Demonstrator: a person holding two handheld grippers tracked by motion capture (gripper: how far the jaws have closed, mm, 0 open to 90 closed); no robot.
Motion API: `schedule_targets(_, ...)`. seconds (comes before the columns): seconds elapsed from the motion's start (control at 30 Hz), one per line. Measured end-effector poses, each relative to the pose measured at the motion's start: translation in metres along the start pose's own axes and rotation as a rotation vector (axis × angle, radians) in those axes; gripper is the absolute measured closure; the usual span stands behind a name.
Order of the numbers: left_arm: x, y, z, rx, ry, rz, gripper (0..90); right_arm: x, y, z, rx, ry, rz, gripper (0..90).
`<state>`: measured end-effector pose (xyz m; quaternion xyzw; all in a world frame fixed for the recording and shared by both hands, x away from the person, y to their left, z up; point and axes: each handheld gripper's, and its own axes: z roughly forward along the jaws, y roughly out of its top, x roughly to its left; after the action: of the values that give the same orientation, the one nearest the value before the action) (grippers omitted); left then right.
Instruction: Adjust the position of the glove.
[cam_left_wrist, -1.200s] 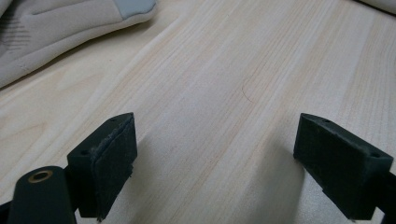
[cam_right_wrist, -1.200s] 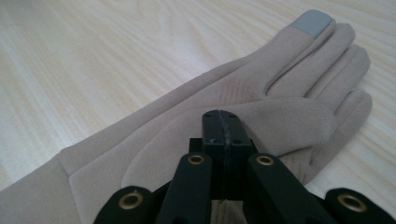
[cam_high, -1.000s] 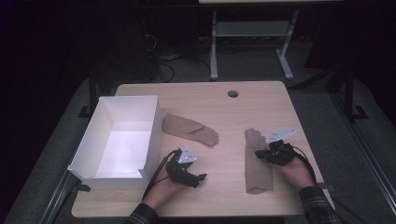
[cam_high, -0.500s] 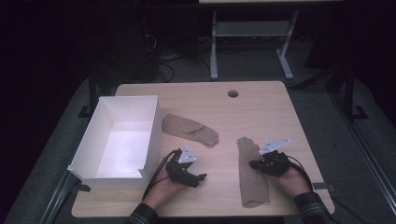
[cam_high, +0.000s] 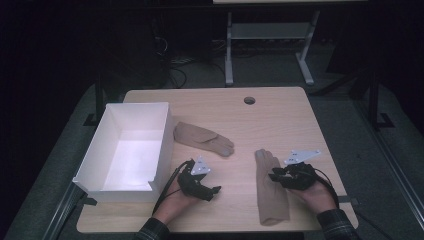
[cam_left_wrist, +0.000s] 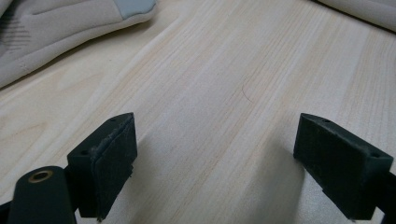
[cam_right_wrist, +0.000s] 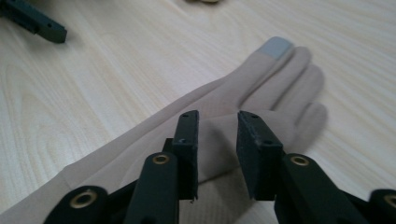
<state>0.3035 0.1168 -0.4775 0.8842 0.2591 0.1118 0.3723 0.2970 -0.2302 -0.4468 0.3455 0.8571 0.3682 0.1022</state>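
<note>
- Gloves, two of them, tan knit fabric: the near glove (cam_right_wrist: 219, 126) lies flat right under the right gripper (cam_right_wrist: 215, 154), its fingers pointing away past the jaw tips, one fingertip capped with a smooth grey patch.
- Right gripper's jaws have just been opening; they stand a narrow gap apart with a raised fold of the glove's cloth between them, and whether the pads press on it I cannot tell.
- Left gripper (cam_left_wrist: 215, 163) has its jaws spread wide over bare table (cam_left_wrist: 224, 88), nothing between them; open wood runs ahead of both tips.
- Far glove (cam_high: 202, 138) lies ahead of the left jaws, just beside the white box (cam_high: 125, 150); its soft rounded edge shows beyond the left jaw in the left gripper view.
- Box is stiff, straight-walled and open-topped, close beside the left gripper in the high view.
- Table is pale wood with fine straight grain, its near edge just behind both hands.
</note>
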Motion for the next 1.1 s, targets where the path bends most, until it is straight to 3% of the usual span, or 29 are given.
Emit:
schedule_targets(0.27,-0.001,0.000,0.000,-0.001,-0.001,-0.007,12.7,-0.015,-0.017,-0.014,-0.038,-0.098,0.049,41.7)
schedule_targets(0.57,-0.001,0.000,0.001,-0.007,-0.002,-0.011,12.8,-0.043,-0.045,-0.018,-0.030,-0.203,0.130,24.1)
schedule_targets(0.67,-0.001,0.000,0.001,-0.007,-0.003,-0.012,12.9,-0.048,-0.050,-0.015,-0.033,-0.232,0.141,18.7)
schedule_targets(0.8,-0.002,0.000,0.001,-0.009,0.000,-0.010,14.2,-0.050,-0.053,-0.013,-0.032,-0.244,0.151,17.8)
schedule_targets(0.97,-0.004,0.002,0.001,-0.024,0.001,-0.017,25.6,-0.052,-0.056,-0.011,-0.040,-0.247,0.168,14.1)
schedule_targets(1.1,-0.001,0.008,0.000,-0.005,0.008,-0.031,39.5,-0.052,-0.056,-0.010,-0.038,-0.247,0.177,13.1)
